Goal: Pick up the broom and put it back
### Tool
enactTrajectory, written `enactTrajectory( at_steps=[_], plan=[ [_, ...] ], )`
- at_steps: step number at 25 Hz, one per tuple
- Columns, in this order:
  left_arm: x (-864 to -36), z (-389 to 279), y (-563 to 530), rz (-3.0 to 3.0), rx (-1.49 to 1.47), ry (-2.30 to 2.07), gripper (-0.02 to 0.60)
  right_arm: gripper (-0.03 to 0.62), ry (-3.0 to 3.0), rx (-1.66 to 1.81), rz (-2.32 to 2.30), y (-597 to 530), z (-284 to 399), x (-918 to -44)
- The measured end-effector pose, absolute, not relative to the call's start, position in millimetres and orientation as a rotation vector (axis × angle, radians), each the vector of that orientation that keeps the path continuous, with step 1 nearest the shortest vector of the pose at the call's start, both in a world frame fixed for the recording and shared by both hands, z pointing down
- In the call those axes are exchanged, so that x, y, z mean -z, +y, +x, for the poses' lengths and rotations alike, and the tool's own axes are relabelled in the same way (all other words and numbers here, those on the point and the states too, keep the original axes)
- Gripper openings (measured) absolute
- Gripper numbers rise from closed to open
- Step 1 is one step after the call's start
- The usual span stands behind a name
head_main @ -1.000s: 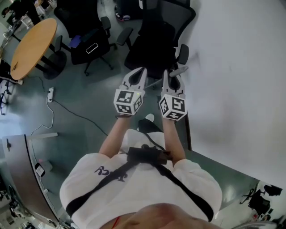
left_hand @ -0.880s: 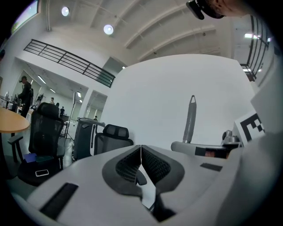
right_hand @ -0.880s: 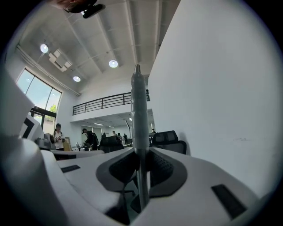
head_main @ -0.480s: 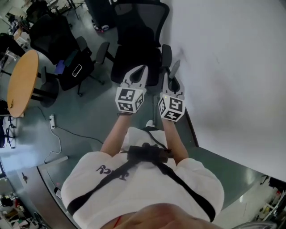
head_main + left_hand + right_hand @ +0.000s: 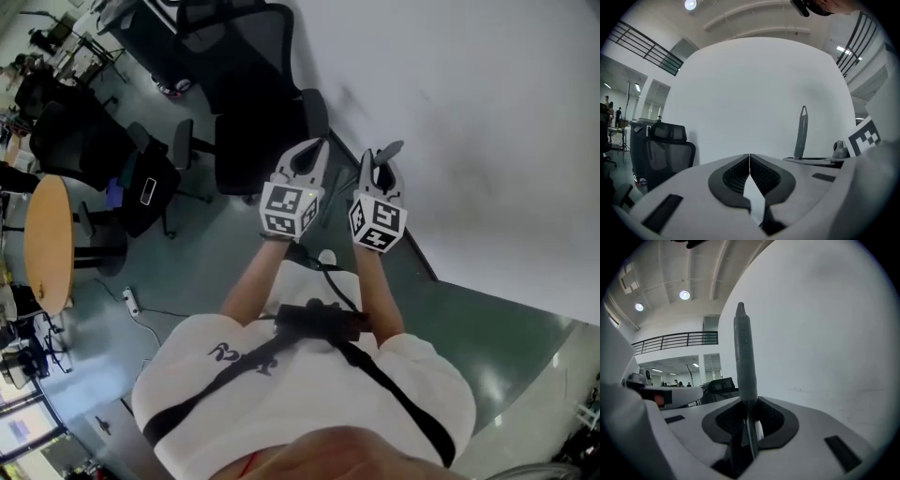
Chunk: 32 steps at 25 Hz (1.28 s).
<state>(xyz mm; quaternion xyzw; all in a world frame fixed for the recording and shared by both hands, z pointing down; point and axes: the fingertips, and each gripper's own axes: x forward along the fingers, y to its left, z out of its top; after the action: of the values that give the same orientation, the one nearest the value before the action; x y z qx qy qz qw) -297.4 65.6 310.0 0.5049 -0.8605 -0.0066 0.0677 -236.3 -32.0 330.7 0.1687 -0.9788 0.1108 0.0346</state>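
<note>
My right gripper [image 5: 749, 417] is clamped on the broom handle [image 5: 745, 357]. The handle stands upright through the jaws, with its tip above them, near the white wall [image 5: 487, 112] on the right. My left gripper [image 5: 749, 161] sits just left of the right one, its jaws together with nothing between them. A black office chair [image 5: 253, 131] stands at far left, against the wall.

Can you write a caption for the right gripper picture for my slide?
The right gripper clamps the grey broom handle, which stands upright in front of a white wall.
</note>
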Motion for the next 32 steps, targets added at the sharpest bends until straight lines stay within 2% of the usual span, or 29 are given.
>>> enactTrajectory(
  at_steps=[7, 14, 23, 32],
  plan=[
    [-342.1, -296.3, 5.1, 1.743, -0.038, -2.369, 0.012, 0.084, -2.894, -0.419, 0.817, -78.8, -218.3, -365.6],
    [-392.4, -275.3, -61.9, 1.939, -0.092, -2.066, 0.012, 0.086, -2.663, -0.454, 1.157, -120.9, -166.2, -418.3],
    [-464.7, -248.4, -108.4, 2.066, -0.196, -1.769, 0.012, 0.086, -2.273, -0.540, 1.551, -158.3, -76.8, -511.5],
    [-539.8, -227.9, -134.1, 2.131, -0.303, -1.541, 0.012, 0.086, -1.838, -0.789, 1.807, -161.2, -5.4, -642.1]
  ],
)
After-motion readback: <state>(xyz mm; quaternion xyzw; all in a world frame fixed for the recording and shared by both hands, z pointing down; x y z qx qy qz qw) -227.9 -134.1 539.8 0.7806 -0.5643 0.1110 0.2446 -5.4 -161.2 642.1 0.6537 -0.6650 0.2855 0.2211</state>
